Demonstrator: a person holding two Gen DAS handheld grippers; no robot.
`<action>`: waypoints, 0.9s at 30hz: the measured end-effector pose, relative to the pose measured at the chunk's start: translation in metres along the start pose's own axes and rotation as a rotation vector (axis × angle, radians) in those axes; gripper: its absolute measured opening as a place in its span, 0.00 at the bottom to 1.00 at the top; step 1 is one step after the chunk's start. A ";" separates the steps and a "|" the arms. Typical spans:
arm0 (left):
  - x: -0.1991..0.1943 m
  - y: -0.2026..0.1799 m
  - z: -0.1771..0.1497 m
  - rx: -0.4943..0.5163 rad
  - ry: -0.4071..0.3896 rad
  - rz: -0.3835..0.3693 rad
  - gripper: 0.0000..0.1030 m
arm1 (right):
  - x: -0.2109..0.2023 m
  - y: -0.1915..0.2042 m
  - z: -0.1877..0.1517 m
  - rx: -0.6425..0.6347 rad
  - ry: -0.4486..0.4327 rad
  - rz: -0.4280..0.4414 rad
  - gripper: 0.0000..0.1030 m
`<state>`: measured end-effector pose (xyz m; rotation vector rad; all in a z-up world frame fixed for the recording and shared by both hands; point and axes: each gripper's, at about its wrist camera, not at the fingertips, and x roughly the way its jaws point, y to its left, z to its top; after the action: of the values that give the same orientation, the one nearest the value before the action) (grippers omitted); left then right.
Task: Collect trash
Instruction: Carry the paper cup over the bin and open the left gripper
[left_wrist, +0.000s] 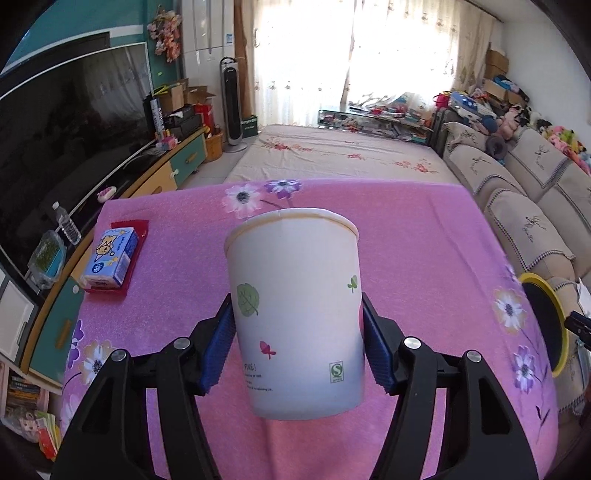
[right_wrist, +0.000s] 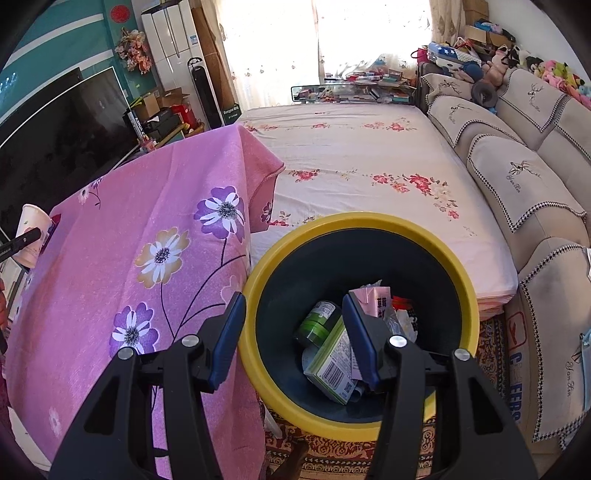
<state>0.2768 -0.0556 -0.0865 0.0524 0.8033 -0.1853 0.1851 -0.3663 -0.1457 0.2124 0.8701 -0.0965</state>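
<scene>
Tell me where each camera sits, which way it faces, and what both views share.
Left wrist: on the left gripper, looking across the pink tablecloth; its blue pads clamp a paper cup.
Right wrist: on the right gripper, open, tilted down into the yellow-rimmed bin holding trash.
Shared: cup, tablecloth, bin, TV, sofa.
</scene>
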 end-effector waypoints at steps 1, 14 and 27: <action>-0.014 -0.013 -0.003 0.022 -0.017 -0.020 0.61 | -0.005 -0.004 -0.003 0.011 -0.008 -0.003 0.50; -0.093 -0.243 -0.032 0.318 -0.101 -0.379 0.62 | -0.100 -0.062 -0.042 0.115 -0.163 -0.094 0.53; -0.018 -0.407 -0.021 0.412 0.011 -0.425 0.63 | -0.132 -0.121 -0.070 0.184 -0.207 -0.141 0.54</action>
<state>0.1743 -0.4503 -0.0783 0.2717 0.7695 -0.7525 0.0276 -0.4687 -0.1061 0.3076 0.6695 -0.3251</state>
